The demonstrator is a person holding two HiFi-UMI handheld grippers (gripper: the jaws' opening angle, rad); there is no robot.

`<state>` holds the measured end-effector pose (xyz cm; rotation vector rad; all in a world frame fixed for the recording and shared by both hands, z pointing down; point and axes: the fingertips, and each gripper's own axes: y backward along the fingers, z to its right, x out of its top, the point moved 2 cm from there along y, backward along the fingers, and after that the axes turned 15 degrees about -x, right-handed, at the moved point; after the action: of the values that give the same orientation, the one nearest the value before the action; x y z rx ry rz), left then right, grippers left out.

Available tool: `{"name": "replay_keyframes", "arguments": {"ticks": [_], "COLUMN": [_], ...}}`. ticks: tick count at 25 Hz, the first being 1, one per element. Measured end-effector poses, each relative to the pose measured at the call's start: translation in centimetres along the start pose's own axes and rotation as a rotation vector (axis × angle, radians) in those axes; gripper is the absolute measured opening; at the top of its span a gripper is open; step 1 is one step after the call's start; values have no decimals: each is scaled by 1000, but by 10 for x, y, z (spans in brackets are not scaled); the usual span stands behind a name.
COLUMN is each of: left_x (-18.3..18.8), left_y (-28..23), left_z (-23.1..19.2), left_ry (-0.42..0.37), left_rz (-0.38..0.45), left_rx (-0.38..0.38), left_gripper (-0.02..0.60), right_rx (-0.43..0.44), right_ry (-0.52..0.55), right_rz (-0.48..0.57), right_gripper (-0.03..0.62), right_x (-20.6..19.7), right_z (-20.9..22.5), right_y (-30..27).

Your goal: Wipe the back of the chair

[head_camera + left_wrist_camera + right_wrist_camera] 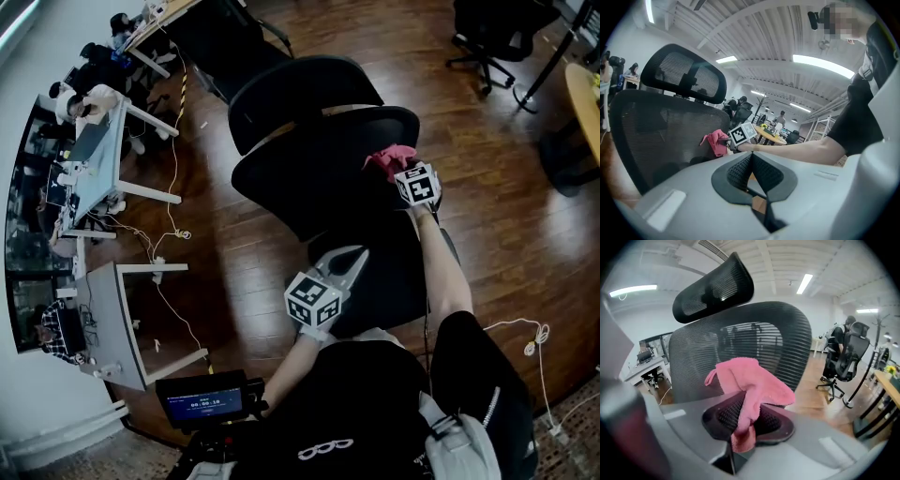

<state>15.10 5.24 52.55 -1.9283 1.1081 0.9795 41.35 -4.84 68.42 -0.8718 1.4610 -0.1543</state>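
Note:
The black mesh chair back (pixel 319 173), with its headrest (pixel 295 89) above, stands in the middle of the head view. My right gripper (pixel 405 171) is shut on a pink cloth (pixel 389 157) and holds it at the right edge of the backrest. In the right gripper view the pink cloth (pixel 752 383) drapes out of the right gripper (pixel 743 401) just before the mesh chair back (pixel 740 345). My left gripper (pixel 352 260) is shut and holds nothing, low beside the seat. From the left gripper (pixel 750 157) I see the chair back (pixel 656 131) and the pink cloth (pixel 715 141).
Another black office chair (pixel 497 33) stands far right on the wood floor. White desks (pixel 98 159) with people seated and trailing cables (pixel 169 272) line the left side. A round table edge (pixel 586 98) is at the right.

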Motion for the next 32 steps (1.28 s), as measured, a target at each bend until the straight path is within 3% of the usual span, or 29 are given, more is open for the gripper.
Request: {"name": "replay_keyframes", "arguments": {"ticks": [8, 13, 18, 25, 32], "left_x": [-7, -9, -10, -10, -19], "left_y": [-15, -13, -1, 39, 85], "left_z": [4, 5, 4, -1, -8], "left_ry": [6, 9, 14, 25, 41], "left_rz": [-22, -28, -23, 1, 33], "left_rx": [-52, -68, -53, 4, 54], "left_gripper": [-8, -8, -8, -8, -8], "right_rx": [-175, -237, -190, -80, -28], "right_ry": [-101, -125, -95, -22, 15], "right_rz": [-53, -85, -106, -91, -93], "right_gripper": [54, 54, 54, 54, 52], "right_x": [-36, -52, -57, -39, -29], "right_z": [84, 104, 72, -17, -92], "right_y": [17, 27, 18, -2, -11]}}
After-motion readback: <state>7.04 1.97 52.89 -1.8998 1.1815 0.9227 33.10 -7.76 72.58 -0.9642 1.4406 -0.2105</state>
